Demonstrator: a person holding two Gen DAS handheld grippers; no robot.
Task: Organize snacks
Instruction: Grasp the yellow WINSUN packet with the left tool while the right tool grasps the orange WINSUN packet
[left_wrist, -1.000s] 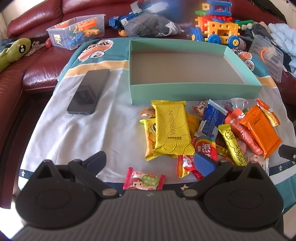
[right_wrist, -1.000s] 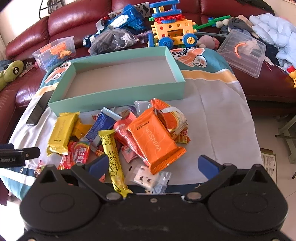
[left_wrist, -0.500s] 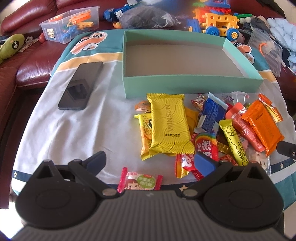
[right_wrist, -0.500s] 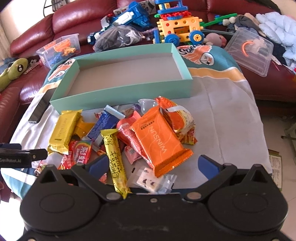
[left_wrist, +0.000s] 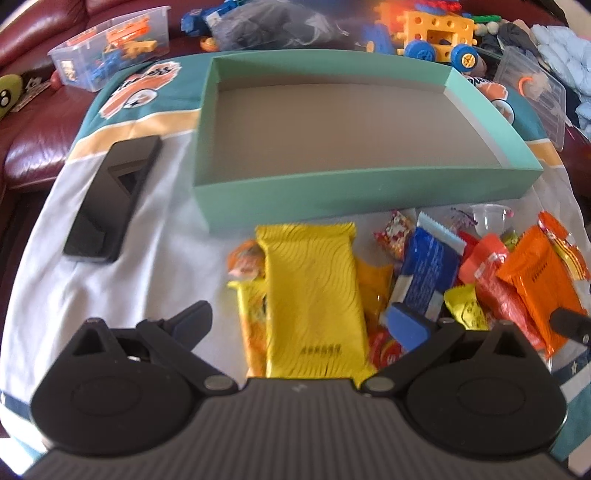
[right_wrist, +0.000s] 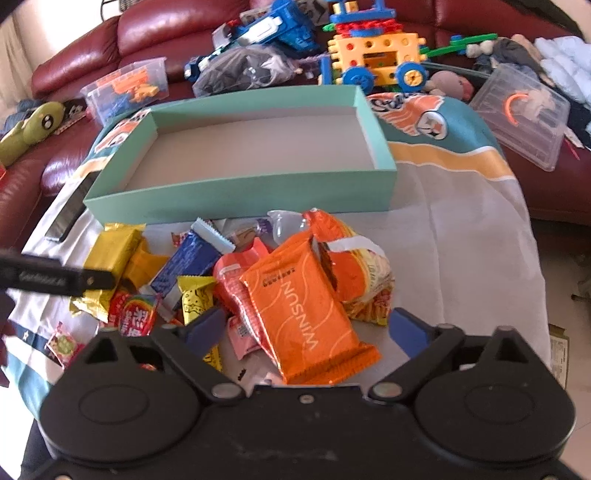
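Observation:
A heap of wrapped snacks lies on the cloth in front of an empty mint-green box. My left gripper is open, its fingers either side of the near end of a big yellow pack. My right gripper is open, straddling the near end of a big orange pack. A blue bar, a yellow stick snack and red packs lie between them. The left gripper's finger shows in the right wrist view.
A black phone lies on the cloth left of the box. A clear tub of toys, a building-block car, a dark bag and a clear lid lie on the red sofa behind.
Both grippers have moved forward over the snack heap. The yellow pack now lies between my left fingers and the orange pack between my right fingers. The pink candy has left the left wrist view.

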